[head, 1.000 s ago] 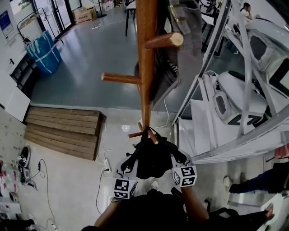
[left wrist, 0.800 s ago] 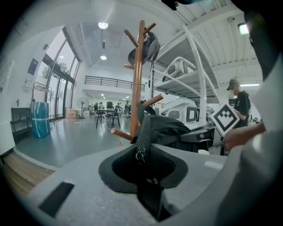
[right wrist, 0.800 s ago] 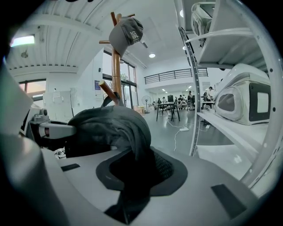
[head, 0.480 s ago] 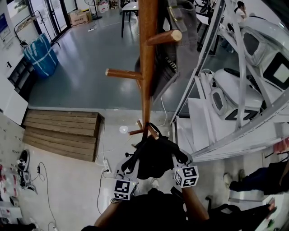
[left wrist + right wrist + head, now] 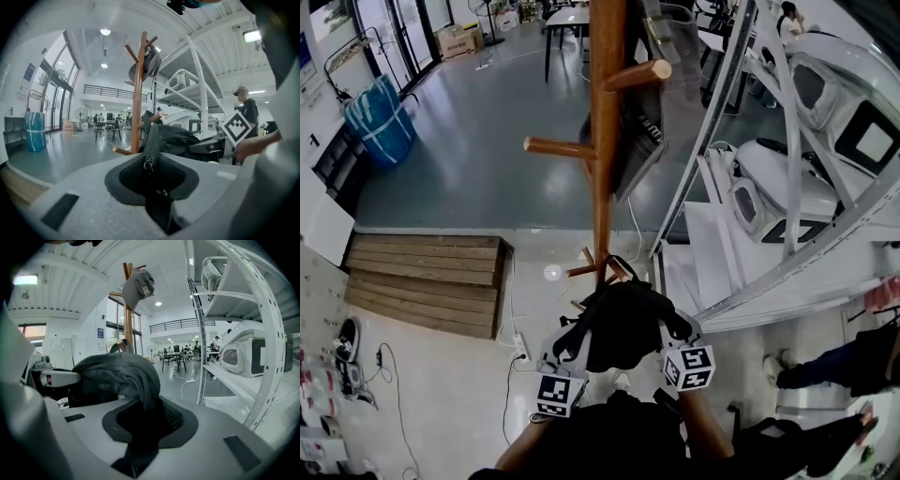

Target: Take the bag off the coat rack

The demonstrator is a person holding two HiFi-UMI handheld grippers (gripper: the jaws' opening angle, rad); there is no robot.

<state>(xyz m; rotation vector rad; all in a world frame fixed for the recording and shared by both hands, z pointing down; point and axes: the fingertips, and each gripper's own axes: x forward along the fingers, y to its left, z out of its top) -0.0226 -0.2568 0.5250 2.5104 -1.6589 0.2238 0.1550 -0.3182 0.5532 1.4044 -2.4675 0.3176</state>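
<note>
A black bag [image 5: 623, 323] hangs between my two grippers at the foot of the wooden coat rack [image 5: 605, 141]. Its thin loop reaches up to the low pegs [image 5: 617, 269]; whether it rests on one I cannot tell. My left gripper [image 5: 574, 339] is shut on the bag's black strap [image 5: 150, 140] beside a zipper pull. My right gripper [image 5: 667, 326] is shut on a fold of the bag's cloth [image 5: 140, 394]. The bag [image 5: 117, 373] bulges up to the left in the right gripper view. A grey cap [image 5: 137, 287] hangs on an upper peg.
White metal shelving [image 5: 750, 187] with white machines [image 5: 787, 178] stands close on the right. A wooden platform [image 5: 431, 277] lies at the left, and a power strip with cable [image 5: 520, 342] is on the floor. A blue bundle [image 5: 380, 112] sits far left. A person [image 5: 246, 112] stands at the right.
The head view has drifted a little, so the rack's upper pegs sit slightly further right. Both grippers and the bag keep about the same place by the low pegs.
</note>
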